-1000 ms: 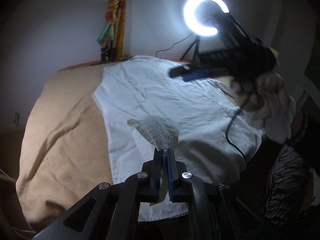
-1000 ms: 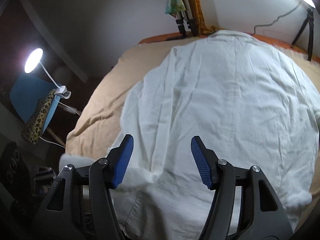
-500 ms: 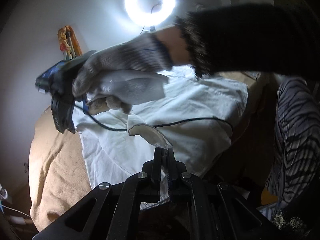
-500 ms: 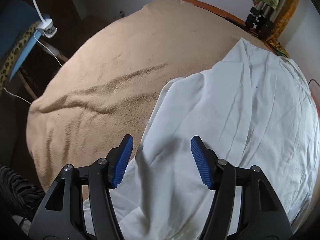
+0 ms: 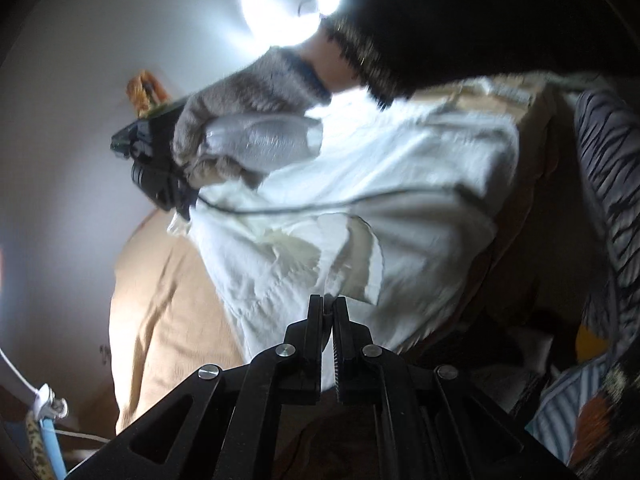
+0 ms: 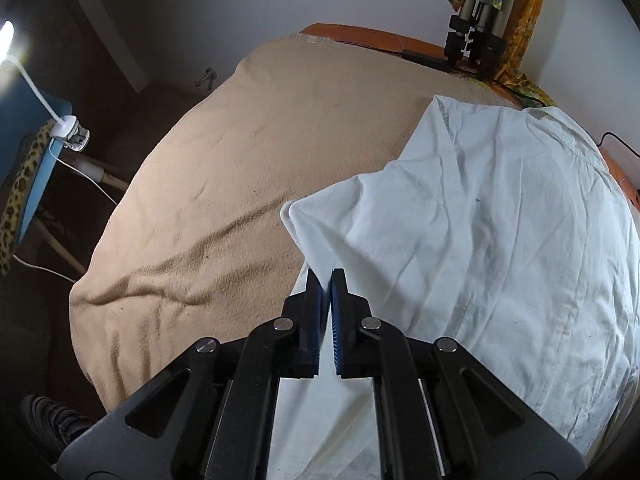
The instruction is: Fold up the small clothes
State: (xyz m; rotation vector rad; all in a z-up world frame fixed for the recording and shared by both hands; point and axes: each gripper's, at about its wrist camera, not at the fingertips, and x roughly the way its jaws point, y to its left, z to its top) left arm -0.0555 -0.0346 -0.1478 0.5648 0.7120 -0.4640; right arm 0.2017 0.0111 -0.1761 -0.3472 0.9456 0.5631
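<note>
Across the tan blanket [image 6: 208, 208] lies the white shirt [image 6: 500, 220], spread over the right half of the bed as the right wrist cam sees it, its long axis running from the near hem away toward the collar end by the wall. Its left side edge is lifted into a peaked flap, and the right gripper [image 6: 326, 276] sits right at that peak: jaws have just been closing and now stand together w/ a fold of the white cloth between the blue pads. So the shirt body lies to the right of this claw, bare blanket to the left.

Left gripper [image 5: 328, 304] is likewise pinched on the shirt [image 5: 400, 184], jaws together on a puckered bit of the near hem (cloth bunches up just ahead of the tips). From its cam, the gloved hand [image 5: 240, 120] carrying the other tool is further up the same edge, cable [image 5: 360, 200] trailing over the fabric.

Judgement: both grips are on one side, so the next move prob. carries that edge across the short axis, toward the far side.
</note>
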